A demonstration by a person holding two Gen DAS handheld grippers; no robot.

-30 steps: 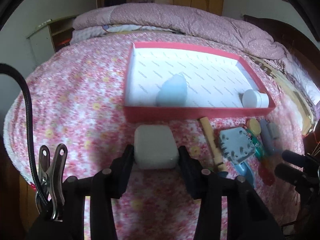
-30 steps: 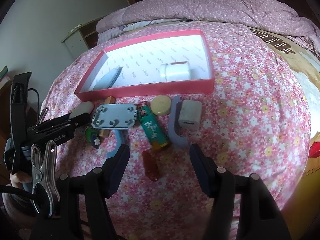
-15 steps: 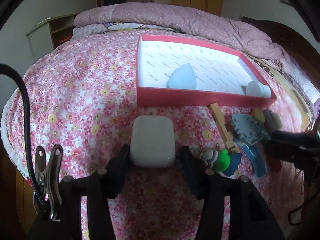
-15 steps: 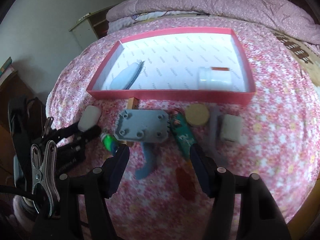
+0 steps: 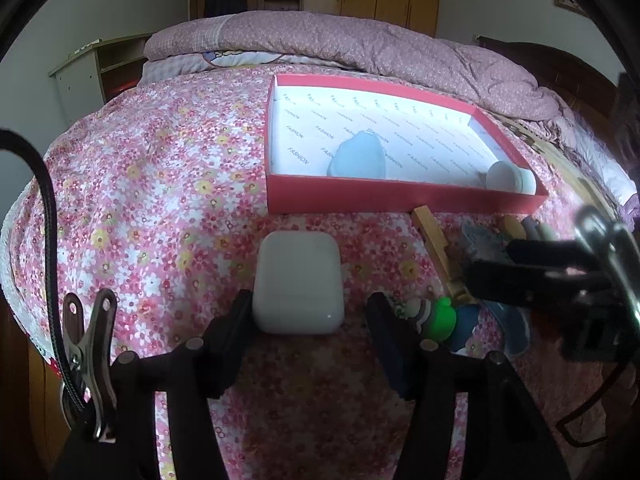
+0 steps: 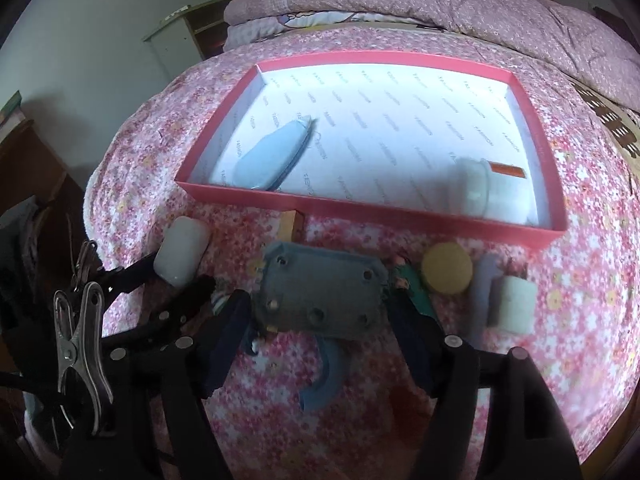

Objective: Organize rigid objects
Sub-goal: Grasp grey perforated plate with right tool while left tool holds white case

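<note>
A white rounded case (image 5: 299, 280) lies on the flowered bedspread between the fingers of my left gripper (image 5: 310, 320); the jaws are open, the left finger at its side and a gap on the right. It also shows in the right wrist view (image 6: 180, 256). My right gripper (image 6: 320, 332) is open, its fingers on either side of a grey-blue plate with holes (image 6: 320, 290). The red tray (image 5: 400, 196) holds a pale blue object (image 5: 358, 156) and a white jar (image 5: 508, 176).
In front of the tray lie a wooden stick (image 5: 436, 248), a green and striped toy (image 5: 432, 314), a yellow disc (image 6: 446, 268), a white block (image 6: 512, 306), a lilac piece (image 6: 482, 280), a green bottle (image 6: 416, 296) and a blue curved piece (image 6: 328, 376). A folded quilt (image 5: 360, 40) lies behind.
My left gripper has pulled back from the tray and loosened around the white case, which now lies on the bedspread. My right gripper has moved left and forward around the grey-blue plate.
</note>
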